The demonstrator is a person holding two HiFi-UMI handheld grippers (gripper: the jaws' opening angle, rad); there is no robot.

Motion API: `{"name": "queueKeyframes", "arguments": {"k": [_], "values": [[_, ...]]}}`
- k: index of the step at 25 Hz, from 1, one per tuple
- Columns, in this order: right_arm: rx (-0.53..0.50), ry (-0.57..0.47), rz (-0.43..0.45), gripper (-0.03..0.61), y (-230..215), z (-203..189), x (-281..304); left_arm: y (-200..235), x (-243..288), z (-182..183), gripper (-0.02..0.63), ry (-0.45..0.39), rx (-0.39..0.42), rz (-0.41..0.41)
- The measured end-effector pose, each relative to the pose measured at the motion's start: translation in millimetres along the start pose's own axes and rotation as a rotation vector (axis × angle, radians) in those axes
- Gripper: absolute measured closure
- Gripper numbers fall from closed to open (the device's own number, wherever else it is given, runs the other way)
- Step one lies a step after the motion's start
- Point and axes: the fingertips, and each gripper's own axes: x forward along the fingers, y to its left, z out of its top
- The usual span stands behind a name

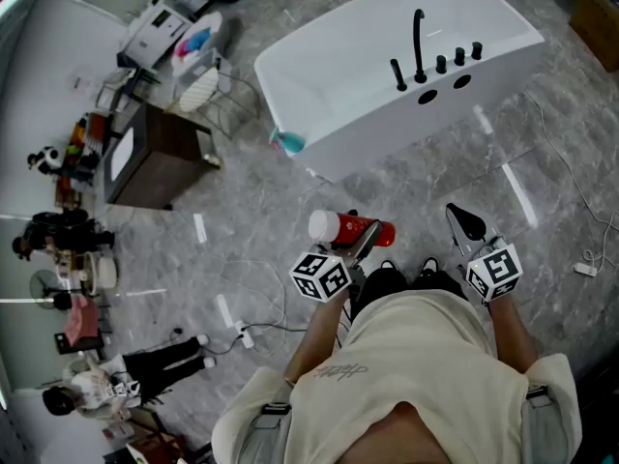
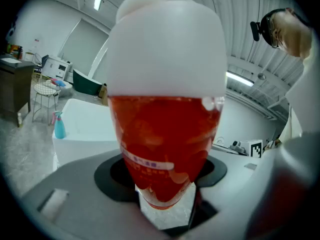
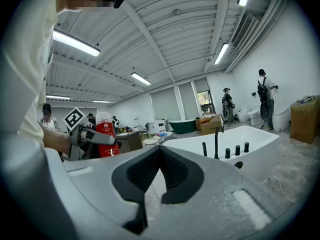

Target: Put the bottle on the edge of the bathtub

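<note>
Short of bathtub (image 1: 387, 129) and blue spray bottle (image 1: 288, 142), red bottle (image 1: 353, 228) in left gripper (image 1: 365, 244) fingers, right gripper (image 1: 463, 223) fingers together

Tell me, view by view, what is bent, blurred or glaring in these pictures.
Head view: sharp and evenly lit, but the wide lens bows the bathtub. Left gripper view: the bottle fills the frame, its white cap washed out and soft. Right gripper view: ceiling lights glare, corners go dark.

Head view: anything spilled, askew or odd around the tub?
Nothing stands out. The red bottle sits upright, capped, in the left gripper; no spill shows. The bathtub looks intact, only its black taps on the rim. A teal spray bottle stands upright beside it.
</note>
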Motion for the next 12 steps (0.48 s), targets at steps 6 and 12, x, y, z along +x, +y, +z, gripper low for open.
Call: {"name": "queueKeyframes", "arguments": {"k": [6, 12], "values": [[0.021, 0.019, 0.016, 0.578, 5.1, -1.4, 0.7, -2.9, -7.4, 8.1, 0.311, -0.014, 0.003, 0.011], [0.026, -0.019, 0.023, 0.578, 2.8, 4.3, 6.9, 0.1, -4.9, 8.8, 0.311, -0.003, -0.002, 0.024]]}}
